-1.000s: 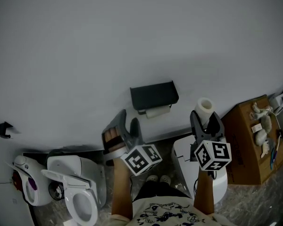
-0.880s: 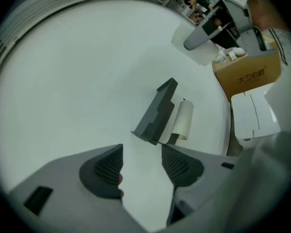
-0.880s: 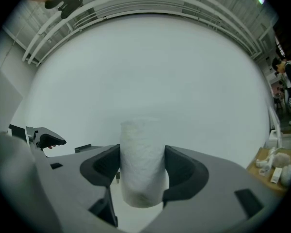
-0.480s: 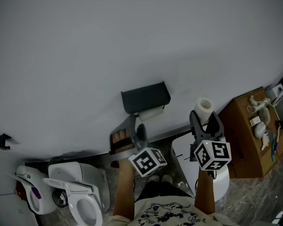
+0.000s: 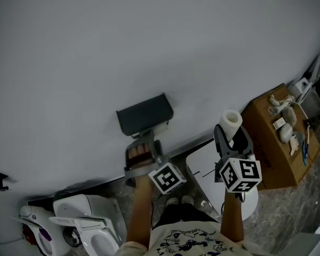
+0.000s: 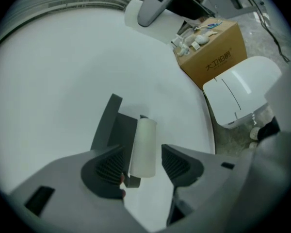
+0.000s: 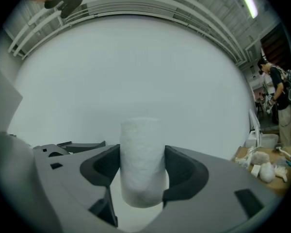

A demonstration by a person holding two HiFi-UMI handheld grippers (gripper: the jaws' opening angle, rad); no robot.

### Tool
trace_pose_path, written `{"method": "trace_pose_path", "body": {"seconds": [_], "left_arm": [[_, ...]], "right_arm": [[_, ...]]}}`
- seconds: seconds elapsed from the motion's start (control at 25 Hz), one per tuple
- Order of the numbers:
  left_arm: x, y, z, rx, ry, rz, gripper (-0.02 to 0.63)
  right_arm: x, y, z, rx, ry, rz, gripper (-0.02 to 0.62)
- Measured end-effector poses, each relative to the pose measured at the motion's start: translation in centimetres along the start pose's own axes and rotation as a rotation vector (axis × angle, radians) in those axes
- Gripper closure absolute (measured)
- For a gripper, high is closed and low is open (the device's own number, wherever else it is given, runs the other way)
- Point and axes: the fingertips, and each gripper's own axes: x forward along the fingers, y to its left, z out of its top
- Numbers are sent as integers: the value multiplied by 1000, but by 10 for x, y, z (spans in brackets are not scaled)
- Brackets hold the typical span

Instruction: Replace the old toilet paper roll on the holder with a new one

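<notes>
The dark grey holder (image 5: 144,113) hangs on the white wall, seen edge-on as the holder (image 6: 112,132) in the left gripper view. The old, thin white roll (image 6: 144,147) sits on it. My left gripper (image 5: 144,145) is right under the holder and hides the roll in the head view. That left gripper (image 6: 141,165) is open, with the roll's lower end showing in the gap between the jaws, touching neither. My right gripper (image 5: 232,137) is shut on a full new roll (image 5: 231,122), held upright away from the wall. The new roll (image 7: 141,161) fills the right gripper (image 7: 141,168).
A cardboard box (image 5: 271,138) with small items stands on the floor at the right. A white lidded bin (image 5: 202,167) is below the right gripper. A toilet (image 5: 85,217) and a white appliance are at the lower left. The person's shoes show on the grey floor.
My left gripper has moved up to the holder, so the old roll now shows between its jaws. The right gripper still holds the new roll in about the same place.
</notes>
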Motion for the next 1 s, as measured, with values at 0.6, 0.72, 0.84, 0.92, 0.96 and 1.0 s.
{"method": "trace_pose_path", "body": {"seconds": [0.6,0.72,0.84,0.92,0.96,1.0], "left_arm": [[37,-5,4,73,42,29,399],[38,-4,3,81,54,47,400],[40,-2,3,94,60,62,403],[39,2,7,108,54,85,403],[39,5,11,118,50,102,403],[40,8,15,128,45,116,403]], "right_arm": [[-15,-30,-3,3,9,-79,302],[-13,-31,-5,3,14,-75,302],[-11,-31,-7,7,17,-73,302],[-11,-32,-6,8,17,-75,302],[-11,-33,-6,8,18,-77,302],[-11,-35,-6,8,19,-78,302]]}}
